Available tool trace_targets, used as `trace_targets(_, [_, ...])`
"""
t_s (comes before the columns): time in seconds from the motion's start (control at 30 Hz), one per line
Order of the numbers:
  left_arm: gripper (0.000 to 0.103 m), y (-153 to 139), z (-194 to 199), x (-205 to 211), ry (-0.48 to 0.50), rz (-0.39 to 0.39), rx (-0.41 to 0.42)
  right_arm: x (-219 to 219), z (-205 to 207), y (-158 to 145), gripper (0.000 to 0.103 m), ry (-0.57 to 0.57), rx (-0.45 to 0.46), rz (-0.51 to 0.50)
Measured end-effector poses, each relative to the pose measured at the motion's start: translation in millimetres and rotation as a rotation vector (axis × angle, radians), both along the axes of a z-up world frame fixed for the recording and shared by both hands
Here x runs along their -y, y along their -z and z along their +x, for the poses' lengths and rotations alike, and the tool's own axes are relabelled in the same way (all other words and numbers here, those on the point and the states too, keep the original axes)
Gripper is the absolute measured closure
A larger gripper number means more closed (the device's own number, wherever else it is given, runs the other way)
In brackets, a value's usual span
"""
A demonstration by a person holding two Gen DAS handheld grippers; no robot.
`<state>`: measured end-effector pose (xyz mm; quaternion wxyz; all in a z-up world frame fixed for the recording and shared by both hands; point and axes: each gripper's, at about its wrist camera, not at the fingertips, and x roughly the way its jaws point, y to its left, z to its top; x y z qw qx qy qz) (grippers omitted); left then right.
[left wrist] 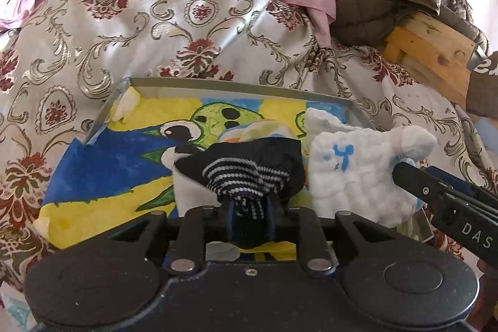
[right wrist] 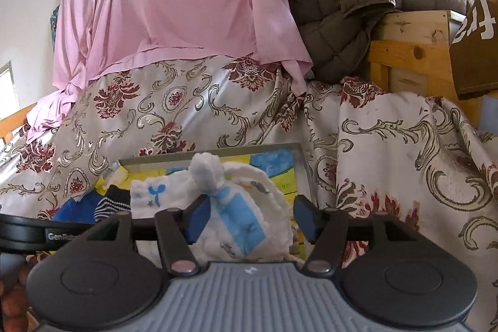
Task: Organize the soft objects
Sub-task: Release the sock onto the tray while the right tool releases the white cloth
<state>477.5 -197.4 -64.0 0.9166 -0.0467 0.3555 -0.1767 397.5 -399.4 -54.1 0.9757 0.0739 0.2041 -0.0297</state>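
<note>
At lower centre, the black white-striped knit sock (left wrist: 246,173) is pinched between the narrow jaws of the left gripper (left wrist: 250,215) over the shallow grey picture-lined tray (left wrist: 218,84), while the white quilted blue-printed cloth (right wrist: 236,207) lies unpressed between the wide-spread jaws of the right gripper (right wrist: 249,218), seemingly so both are deposited there.

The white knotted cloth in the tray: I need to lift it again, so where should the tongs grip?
Probably the knot of the white cloth, coming from the near side above the tray. It stands up as a firm bunch, while the rest lies loose.
</note>
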Motion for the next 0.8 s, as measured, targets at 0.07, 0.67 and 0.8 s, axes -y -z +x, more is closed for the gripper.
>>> trace_targets(0.07, [0.073,-1,-1,-3,-0.009,-0.006,-0.005,-1,-2,-2,0.030,-0.001,-0.001,-0.005])
trace_targets(0.67, [0.015,-62,-51,-35,-0.092,-0.036,0.124,-20,-67,-66,0.000,0.030,0.073,-0.122])
trace_targets(0.8, [0.010,-84,-79,-44,-0.087,-0.033,0.180,-32,-97,-86,0.000,0.032,0.129,-0.161])
